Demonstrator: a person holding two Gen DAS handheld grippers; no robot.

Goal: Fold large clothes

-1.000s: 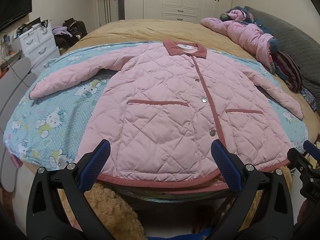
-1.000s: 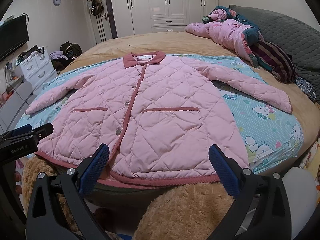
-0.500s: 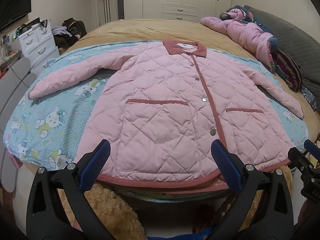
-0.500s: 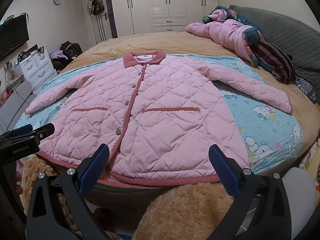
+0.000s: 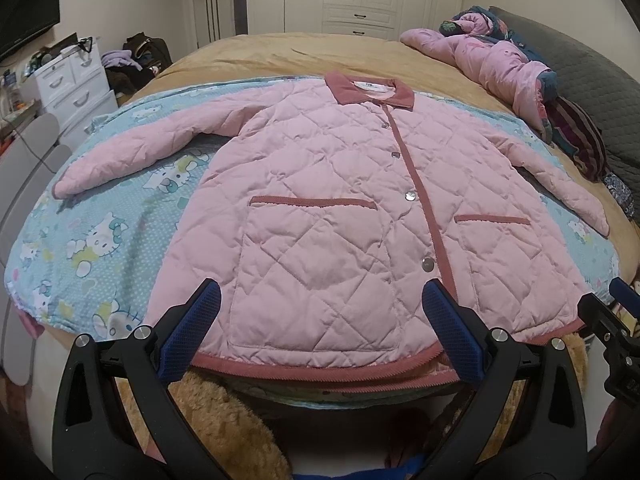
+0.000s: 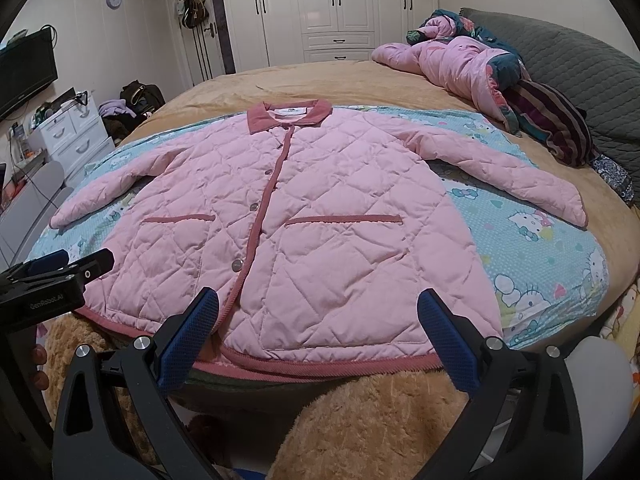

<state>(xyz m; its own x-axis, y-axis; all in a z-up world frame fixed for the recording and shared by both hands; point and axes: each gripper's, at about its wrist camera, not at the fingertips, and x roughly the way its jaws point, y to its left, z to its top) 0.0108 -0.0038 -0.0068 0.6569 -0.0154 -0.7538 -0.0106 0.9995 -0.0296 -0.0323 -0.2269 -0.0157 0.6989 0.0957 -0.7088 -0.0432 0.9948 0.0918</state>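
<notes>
Pink quilted jacket [image 5: 320, 216] flat on bed – beyond left gripper [image 5: 320, 332], right gripper [image 6: 318, 330], both agape.

Both wrist views look from the foot of the bed [image 5: 280, 52] toward the white wardrobe [image 6: 340, 8], low and close to the hem of the pink quilted jacket [image 5: 320, 208]. The left view sits left of the buttons, the right view right; both share the whole jacket.
</notes>
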